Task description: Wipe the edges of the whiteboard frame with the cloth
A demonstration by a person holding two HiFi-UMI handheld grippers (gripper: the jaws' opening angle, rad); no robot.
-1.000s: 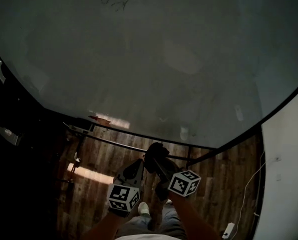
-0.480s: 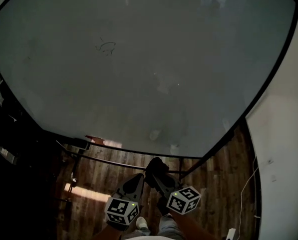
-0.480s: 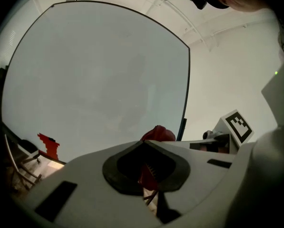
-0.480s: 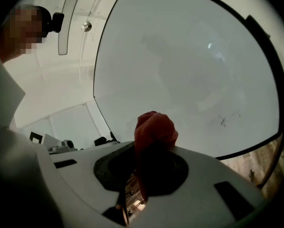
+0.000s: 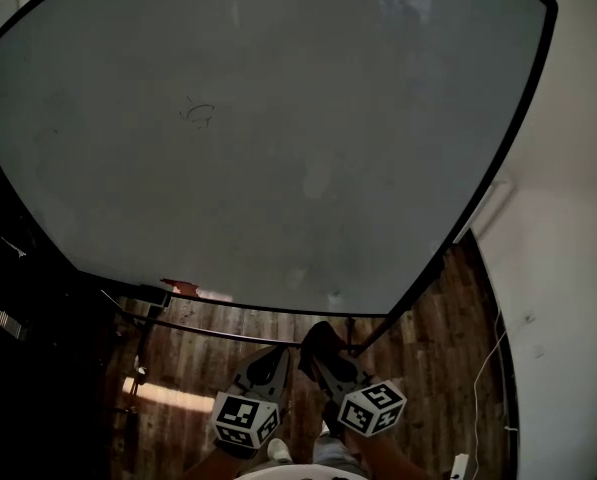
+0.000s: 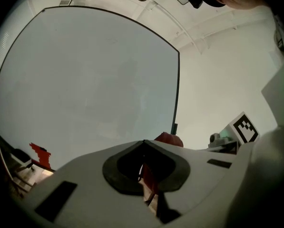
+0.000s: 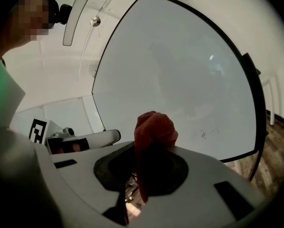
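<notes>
Right jaws: the right gripper point(image 7: 151, 148) is clamped on the red cloth point(image 7: 153, 127). A bunched end of the cloth stands up past the tips, and a strip of it hangs down between the jaws.

Left jaws: the left gripper point(image 6: 144, 142) has its tips together and, as far as I can see, nothing pinched in them. The red behind the tips is the cloth in the other gripper.

Position of the grippers: in the head view both are low and close to the person's body, above the wooden floor point(image 5: 438, 368). They are just beside each other and apart from the board.

Whiteboard point(image 5: 278, 118): it is large and fills most of the view. The surface is grey-white with a small pen scribble point(image 5: 198, 113) in the upper left part.

Frame point(image 6: 178, 89): it is a thin dark band around the board. I can see the right edge and the bottom edge. I cannot tell whether the frame is dirty or not.

Step in hand: I judge this to be the approach. The cloth is gripped but does not yet touch any edge.

Next move: the right gripper should probably lift and go forward, so that the free end of the cloth presses on the frame. The bottom edge or the lower right corner looks nearest. The cloth must then slide along the band and stay on it, not go onto the white surface.

Risk: the loose end is soft and may fold away from the narrow edge.
</notes>
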